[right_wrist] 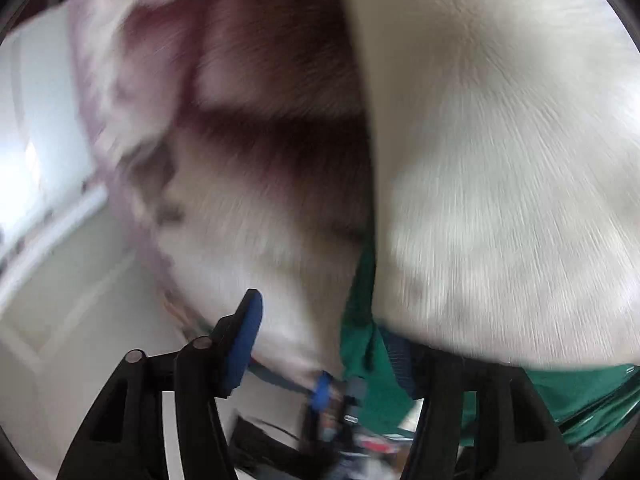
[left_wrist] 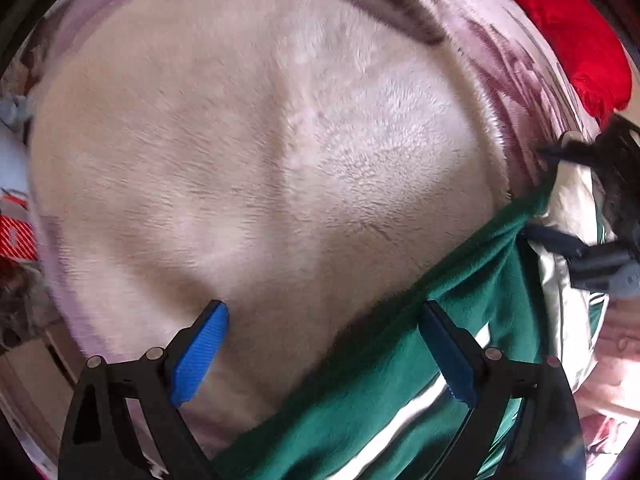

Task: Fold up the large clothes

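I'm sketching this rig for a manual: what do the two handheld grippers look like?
Both match: the left gripper and right gripper have black, angular linkage arms with triangular cutouts and round silver pivot pins. Each finger carries a flat, ribbed blue pad. No cables, sleeves or markings show.

a home bedroom: plush blanket (left_wrist: 248, 152), red pillow (left_wrist: 560, 28), panelled door (right_wrist: 40, 120).
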Motion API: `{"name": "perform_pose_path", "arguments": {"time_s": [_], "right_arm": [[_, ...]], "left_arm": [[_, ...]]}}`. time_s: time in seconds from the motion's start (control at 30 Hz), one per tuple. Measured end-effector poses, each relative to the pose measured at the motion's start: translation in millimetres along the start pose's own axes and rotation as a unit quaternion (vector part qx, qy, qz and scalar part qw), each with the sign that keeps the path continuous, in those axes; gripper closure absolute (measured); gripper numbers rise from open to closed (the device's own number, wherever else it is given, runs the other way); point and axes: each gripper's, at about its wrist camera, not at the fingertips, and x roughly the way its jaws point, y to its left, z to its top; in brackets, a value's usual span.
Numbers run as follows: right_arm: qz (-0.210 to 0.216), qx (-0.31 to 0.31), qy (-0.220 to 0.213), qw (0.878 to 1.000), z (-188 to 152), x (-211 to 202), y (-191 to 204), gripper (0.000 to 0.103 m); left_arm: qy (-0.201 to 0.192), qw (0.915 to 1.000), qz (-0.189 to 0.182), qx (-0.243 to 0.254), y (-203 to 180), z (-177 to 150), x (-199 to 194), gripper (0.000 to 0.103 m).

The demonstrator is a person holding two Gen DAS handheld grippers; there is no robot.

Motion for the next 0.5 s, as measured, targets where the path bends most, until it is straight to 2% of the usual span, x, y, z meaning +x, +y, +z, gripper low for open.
{"name": "perform_pose_path", "arguments": {"time_s": [0.13,0.17,0.23,0.3,0.33,0.37,0.43,0.5], "right_arm": [[-0.005,-0.012,-0.005,1.000,-35,6,-14,0.042],[-0.002,-0.008,-0.005,1.000,-35,15,-17,0.043],[0.019,0.000,-0.017,1.000,-30,35,-22,0.046],[-0.019,-0.012,-0.025,0.999,-15,52,-13,0.044],[-0.023,-0.006,-0.024,0.999,-14,55,-13,0.044],[-0.014,-0.011,-0.017,1.000,-17,52,-12,0.042],[0.022,-0.065,0.002,0.998,-30,32,-10,0.042],[0.023,-0.102,-0.011,0.994,-51,-5,-25,0.042]], "left_arm": [[-0.015,0.9985,0.040,0.034,5,-5,-1,0.006],[-0.008,0.9978,0.052,0.040,7,-4,7,0.006],[-0.002,0.9980,0.053,0.034,12,-1,16,0.006],[0.005,0.9979,0.056,0.031,13,5,20,0.006],[0.003,0.9979,0.055,0.032,13,8,17,0.006],[-0.002,0.9977,0.058,0.036,12,13,13,0.006],[-0.009,0.9967,0.067,0.045,4,18,5,0.006],[-0.023,0.9953,0.068,0.065,-6,22,-8,0.006]]}}
